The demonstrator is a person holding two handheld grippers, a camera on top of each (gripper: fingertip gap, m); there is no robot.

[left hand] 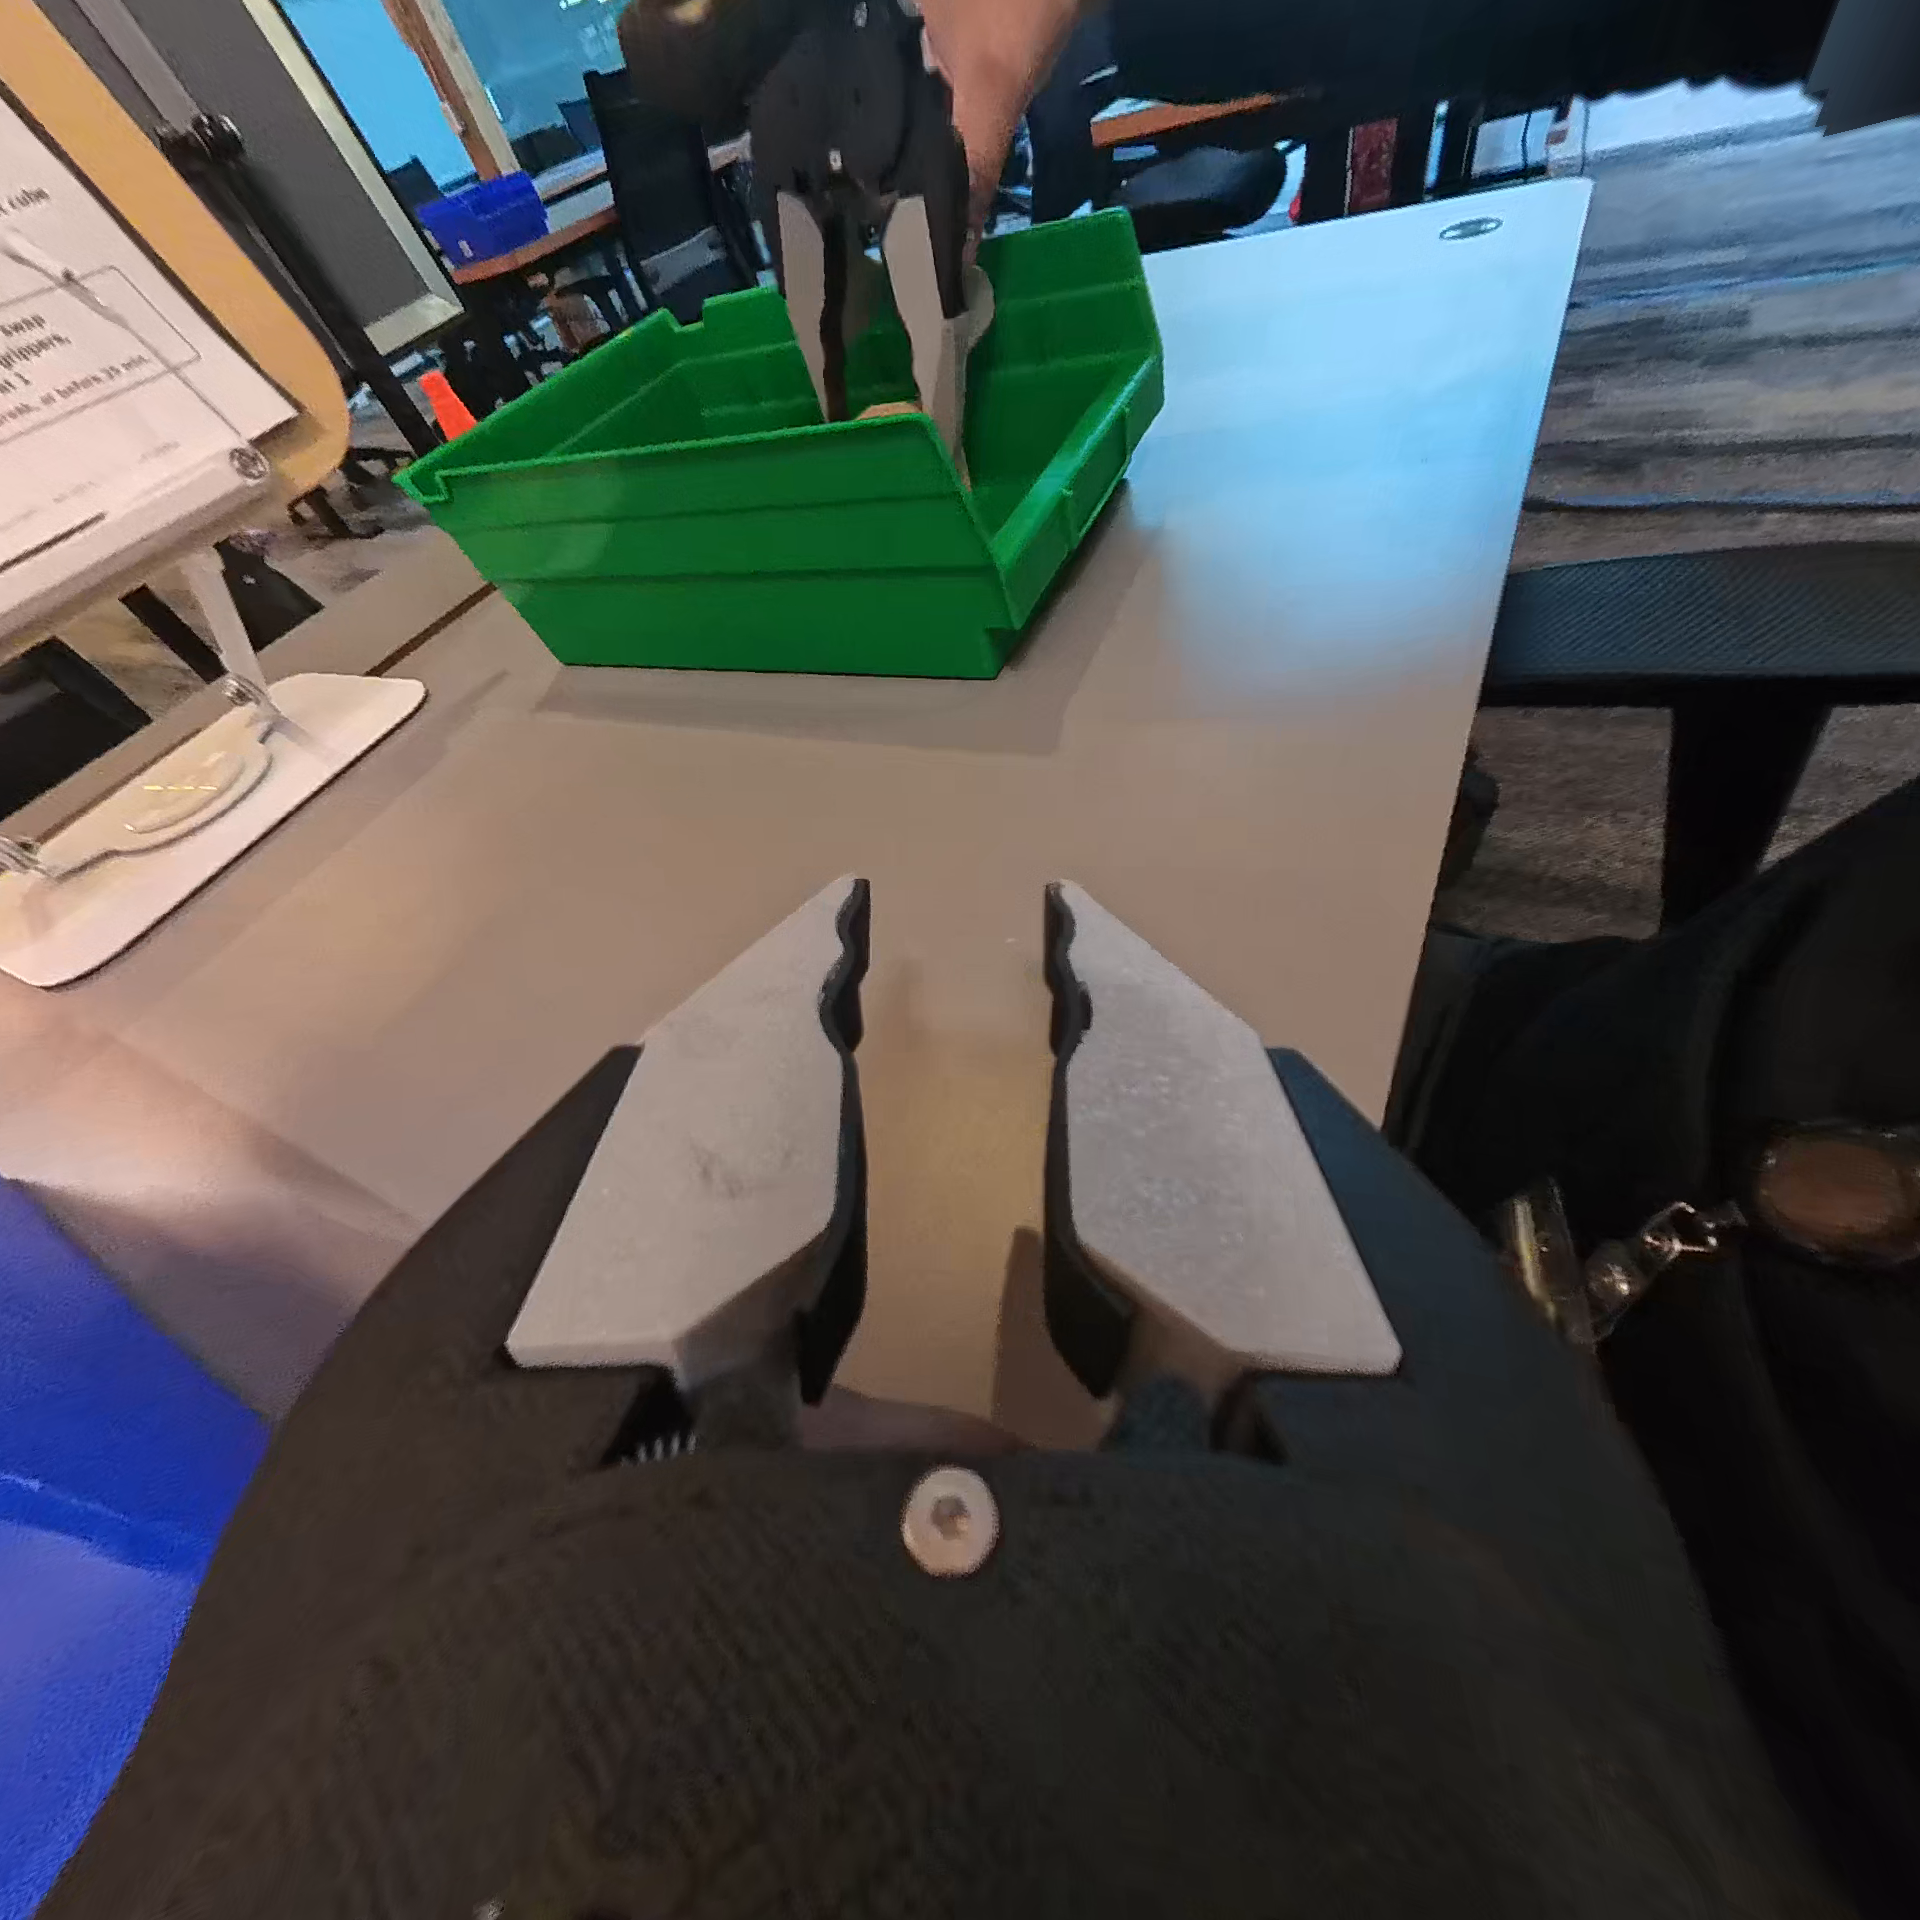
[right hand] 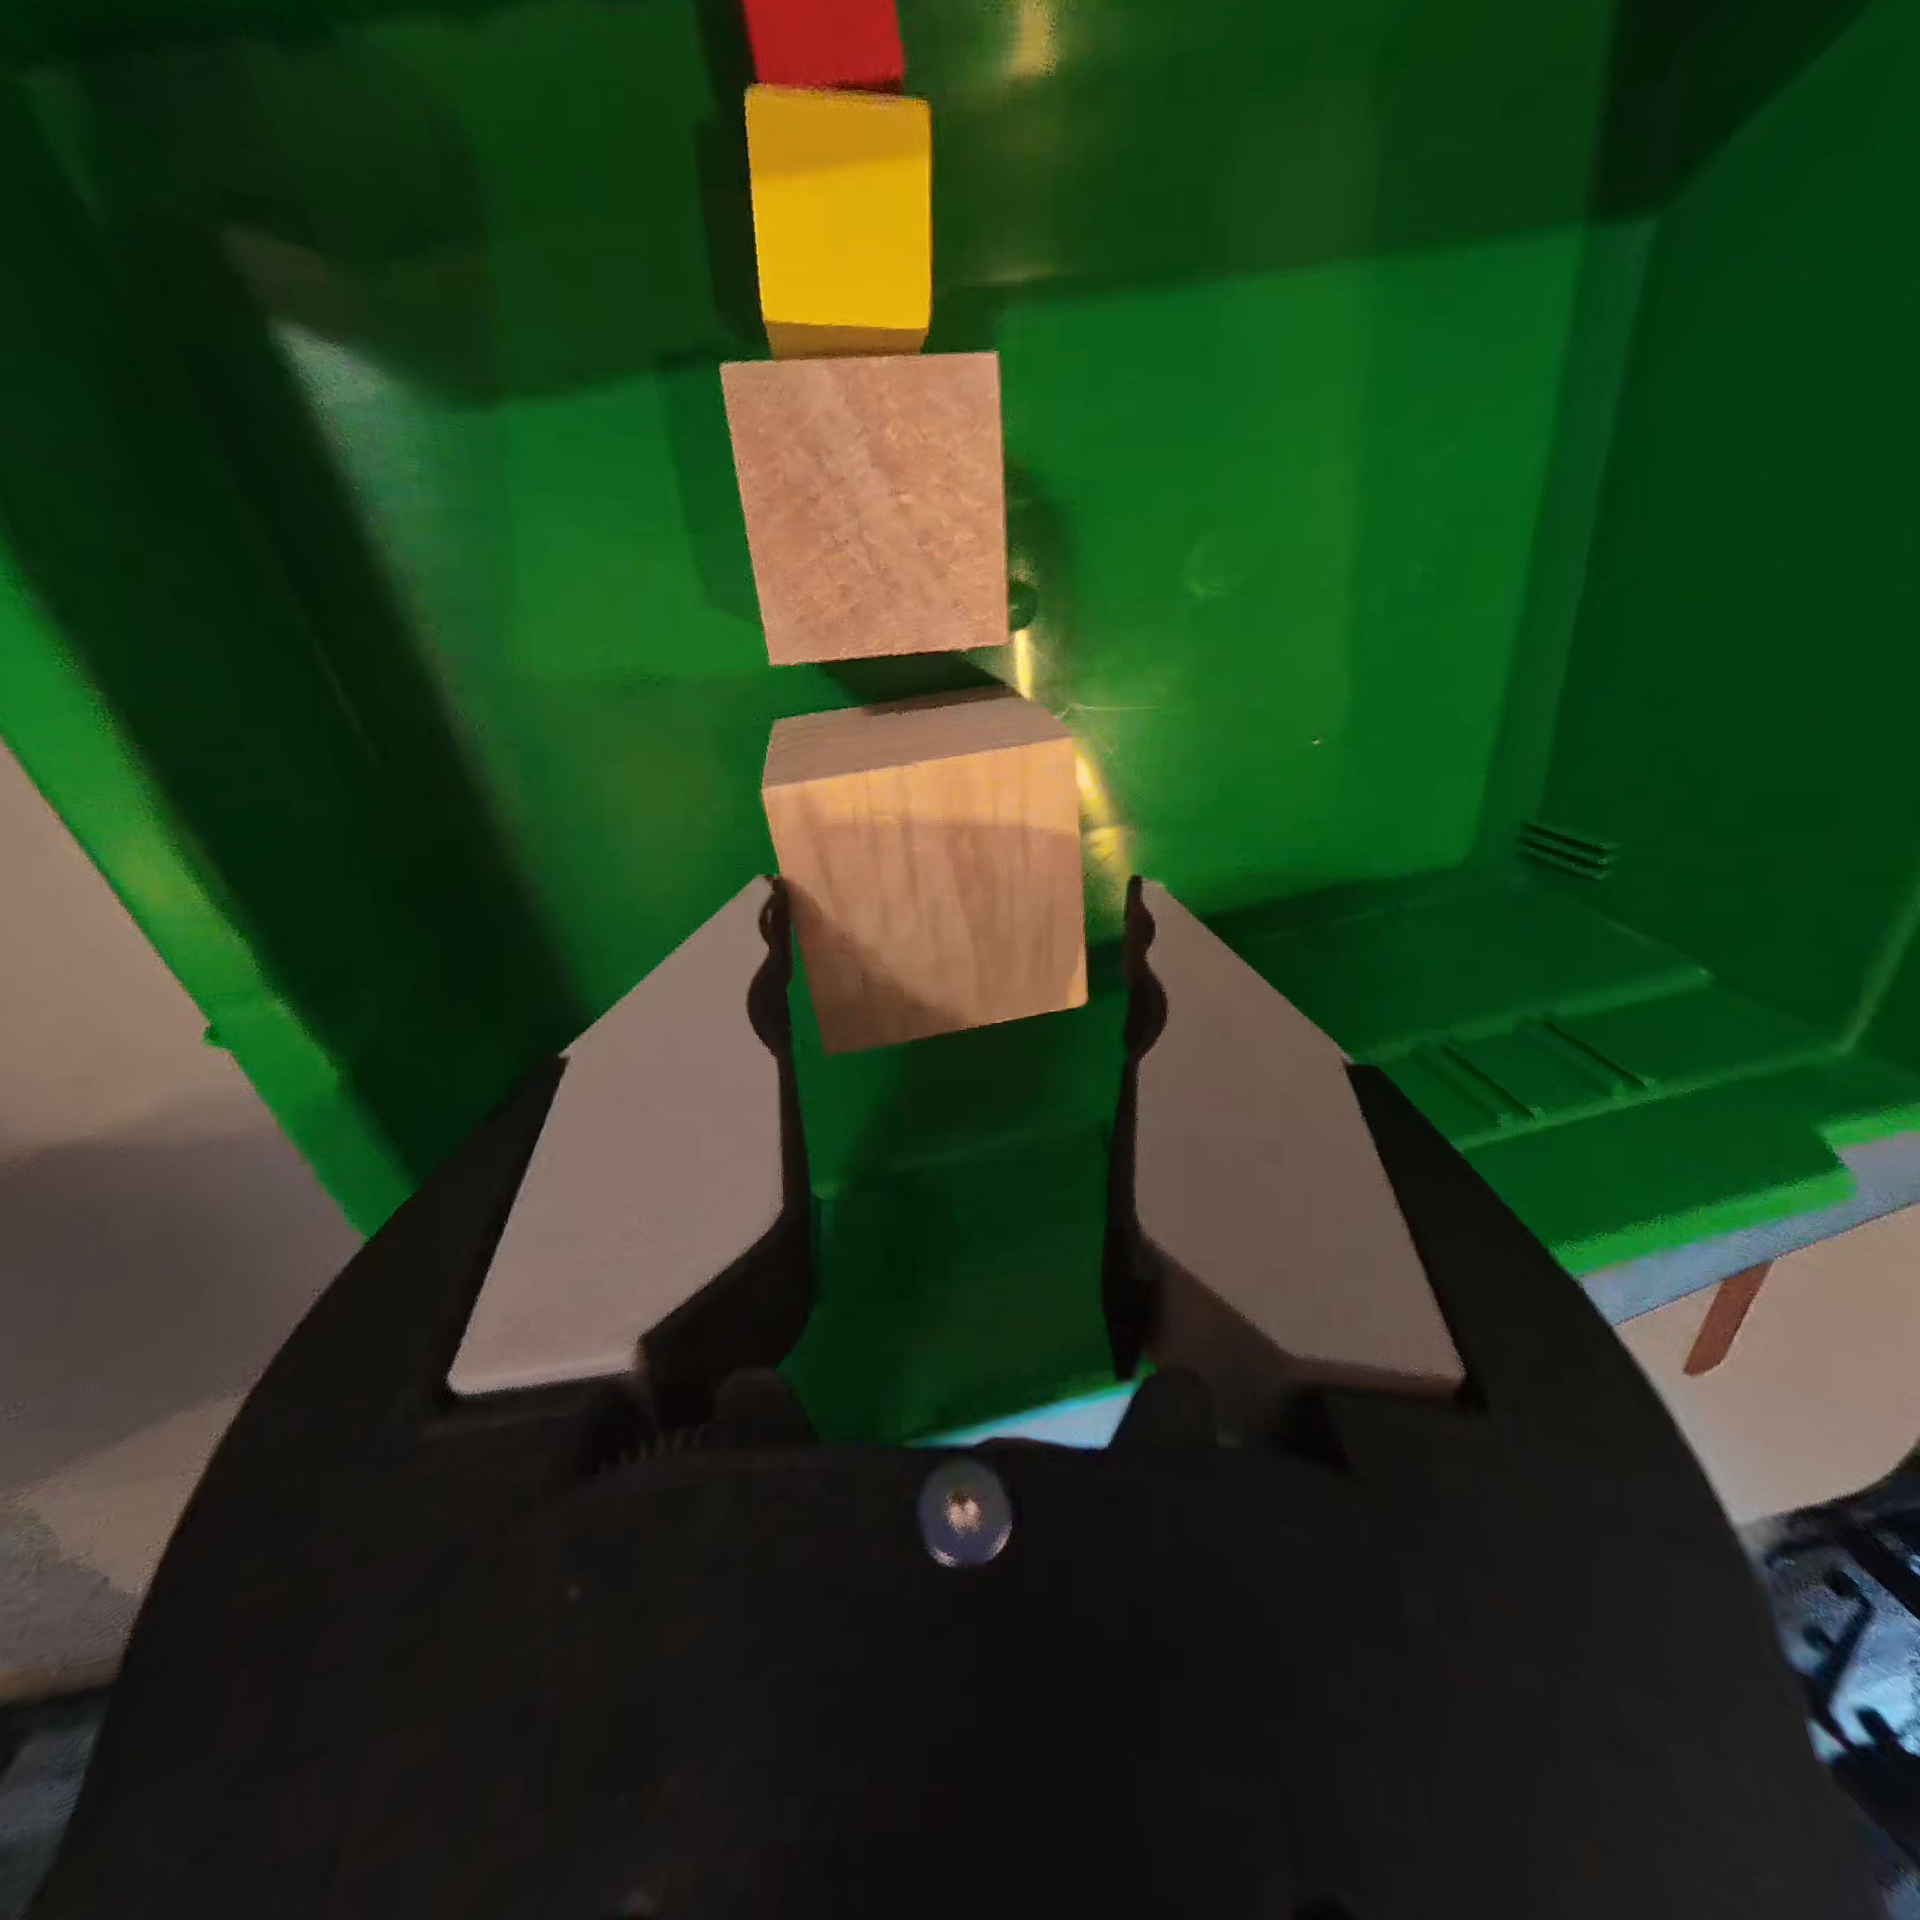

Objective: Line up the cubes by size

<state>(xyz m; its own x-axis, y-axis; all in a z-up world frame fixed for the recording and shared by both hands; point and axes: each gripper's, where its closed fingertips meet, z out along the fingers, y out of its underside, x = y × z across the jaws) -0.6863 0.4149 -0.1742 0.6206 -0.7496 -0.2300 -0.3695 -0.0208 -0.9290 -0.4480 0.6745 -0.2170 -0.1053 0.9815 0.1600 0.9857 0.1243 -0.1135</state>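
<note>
Over the table, left wrist view: left gripper (left hand: 956, 914) idles with fingers apart, nothing in them; green bin (left hand: 727, 551) sits farther off, right gripper (left hand: 888, 410) dipping into it.
Right wrist view: right gripper (right hand: 951, 904) spread wide around nearest wooden cube (right hand: 925, 883), not squeezing, left pad maybe touching.
Handling: looks light, rigid, smooth wood; I'd pinch opposite flat sides.
Count: four cubes lined up in the bin, two plain wood incl. second wooden cube (right hand: 868, 504), one yellow cube (right hand: 840, 208), one red cube (right hand: 823, 42).

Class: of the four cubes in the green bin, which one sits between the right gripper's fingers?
The nearest plain wooden cube, closest in the row; the others lie beyond it.
</note>
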